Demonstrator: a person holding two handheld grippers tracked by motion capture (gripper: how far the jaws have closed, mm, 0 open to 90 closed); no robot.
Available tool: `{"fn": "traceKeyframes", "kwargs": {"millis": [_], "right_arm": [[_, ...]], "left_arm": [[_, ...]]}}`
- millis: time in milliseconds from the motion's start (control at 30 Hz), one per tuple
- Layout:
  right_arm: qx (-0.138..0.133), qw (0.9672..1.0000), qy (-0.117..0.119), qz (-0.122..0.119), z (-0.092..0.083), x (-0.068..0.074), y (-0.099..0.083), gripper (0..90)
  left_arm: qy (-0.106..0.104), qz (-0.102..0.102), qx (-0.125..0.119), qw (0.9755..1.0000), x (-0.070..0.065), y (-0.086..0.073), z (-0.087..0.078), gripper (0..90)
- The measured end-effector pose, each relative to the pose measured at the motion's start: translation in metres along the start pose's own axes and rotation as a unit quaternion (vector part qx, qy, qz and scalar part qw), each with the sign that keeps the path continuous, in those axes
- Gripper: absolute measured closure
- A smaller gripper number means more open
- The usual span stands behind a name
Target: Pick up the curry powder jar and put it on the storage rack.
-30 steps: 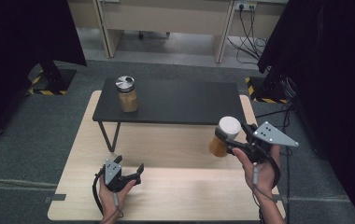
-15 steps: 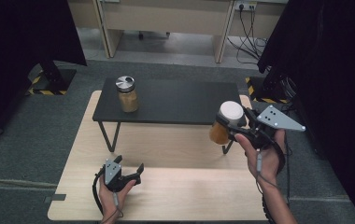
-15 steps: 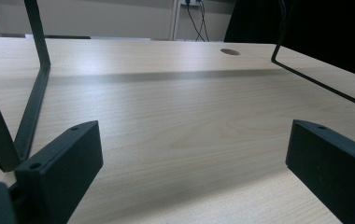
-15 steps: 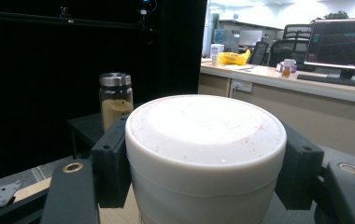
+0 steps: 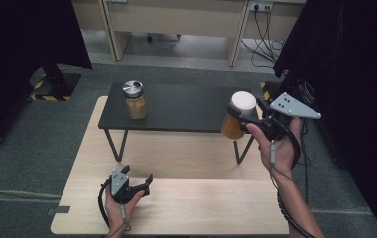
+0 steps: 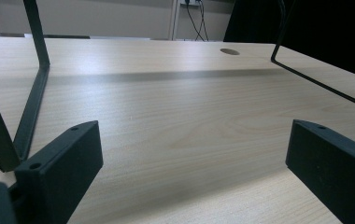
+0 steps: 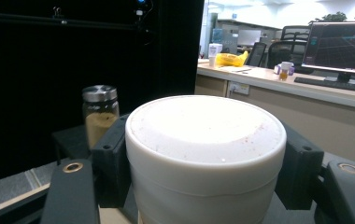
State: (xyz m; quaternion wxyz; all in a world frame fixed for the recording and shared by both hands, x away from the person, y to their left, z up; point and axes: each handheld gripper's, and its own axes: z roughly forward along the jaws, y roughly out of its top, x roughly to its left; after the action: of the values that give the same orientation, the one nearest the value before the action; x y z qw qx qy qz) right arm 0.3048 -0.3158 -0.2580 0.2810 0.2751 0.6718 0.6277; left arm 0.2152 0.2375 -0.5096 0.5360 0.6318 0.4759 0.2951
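Here, in the high view, the right gripper (image 5: 246, 119) is clamping a white-lidded jar (image 5: 238, 115) of orange-brown contents, carried upright in the air at the right end of the black shelf (image 5: 186, 106). The jar's long axis is standing vertical, and the shelf top is lying just to the jar's left and a little below it, so the coming move looks like a short carry leftward and down onto that dark surface. A second jar with a metal lid (image 5: 135, 99) is standing near the shelf's left end, well apart from the carried one. The left gripper (image 5: 133, 181) is resting low on the wooden table (image 5: 201, 208), far from both jars; the right hand (image 5: 275, 144) is plainly the nearer one.

In the left gripper view, that gripper's own two black jaws are spread wide with nothing between them, only bare wood ahead and the shelf's thin black legs (image 6: 33, 79) rising at the left.

In the right gripper view, the white lid (image 7: 206, 135) is sitting squarely between the jaws, which are pressing on it from both sides just under the rim. The metal-lidded jar (image 7: 100, 116) is showing upright beyond it, to the left, on the dark shelf.
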Motion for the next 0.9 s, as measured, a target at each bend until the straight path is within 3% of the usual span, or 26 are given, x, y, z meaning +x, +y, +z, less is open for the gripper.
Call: {"fn": "traceKeyframes", "kwargs": {"millis": [233,467,667,900], "right_arm": [[0.001,0.9998,-0.017,0.01,0.033,-0.009,-0.002,34.1],[0.02,0.9992,-0.031,0.018,0.063,-0.014,-0.01,34.1],[0.027,0.9987,-0.038,0.019,0.075,-0.017,-0.017,34.1],[0.023,0.9988,-0.038,0.019,0.077,-0.017,-0.02,34.2]], "left_arm": [[-0.001,-0.001,-0.002,1.0,0.0,-0.001,0.0,3.0],[-0.002,-0.002,-0.001,1.0,0.001,0.0,0.0,3.0],[-0.002,-0.001,0.0,1.0,0.001,0.0,0.0,3.0],[-0.002,0.002,-0.001,1.0,0.0,0.0,0.001,3.0]]}}
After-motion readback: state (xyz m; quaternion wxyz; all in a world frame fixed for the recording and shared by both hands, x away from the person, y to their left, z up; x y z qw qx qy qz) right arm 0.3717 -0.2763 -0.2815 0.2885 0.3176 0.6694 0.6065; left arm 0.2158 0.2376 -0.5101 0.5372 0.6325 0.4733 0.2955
